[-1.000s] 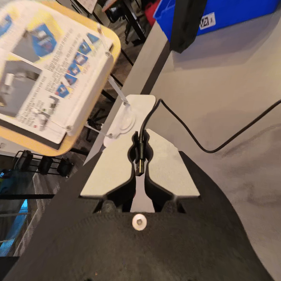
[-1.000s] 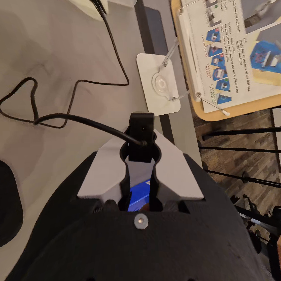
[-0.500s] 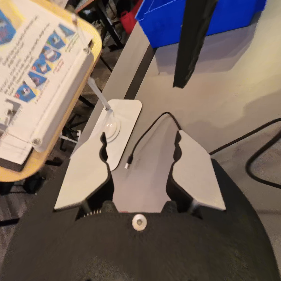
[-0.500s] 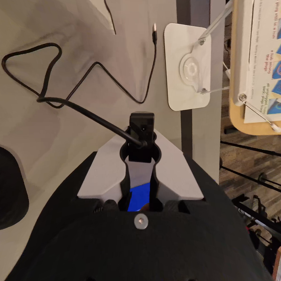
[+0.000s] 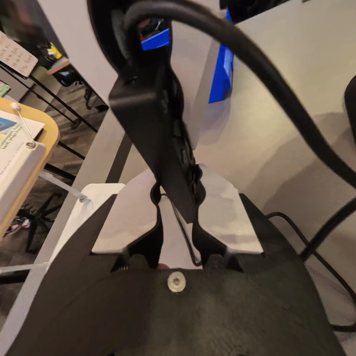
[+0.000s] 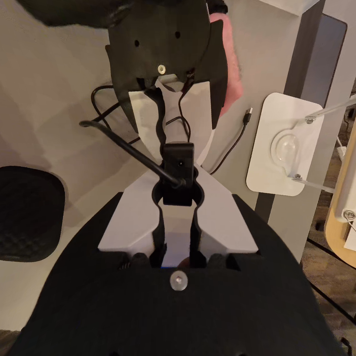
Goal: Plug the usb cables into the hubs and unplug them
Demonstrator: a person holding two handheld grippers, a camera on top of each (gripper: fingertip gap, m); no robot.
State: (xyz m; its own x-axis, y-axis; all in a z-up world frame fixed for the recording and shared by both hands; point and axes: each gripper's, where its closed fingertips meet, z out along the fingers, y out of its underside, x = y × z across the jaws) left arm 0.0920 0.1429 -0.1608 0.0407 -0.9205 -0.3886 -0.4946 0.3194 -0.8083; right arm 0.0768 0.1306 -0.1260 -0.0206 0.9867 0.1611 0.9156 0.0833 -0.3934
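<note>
The black USB hub [image 6: 178,169] is sitting clamped between the right gripper [image 6: 178,189] fingers, apparently to steady it. The left gripper [image 5: 177,194] fingers are nearly closed around its other end [image 5: 154,138]; actual contact is unclear. An unplugged thin cable plug [image 6: 248,115] is lying on the desk [image 6: 57,77] beyond the right fingertips. Instruction sheet [image 5: 11,134] text is unreadable

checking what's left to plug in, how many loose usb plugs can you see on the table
1: the usb plug lies unplugged on the table, just left of the white stand base. More may be hidden under the hub.
</note>
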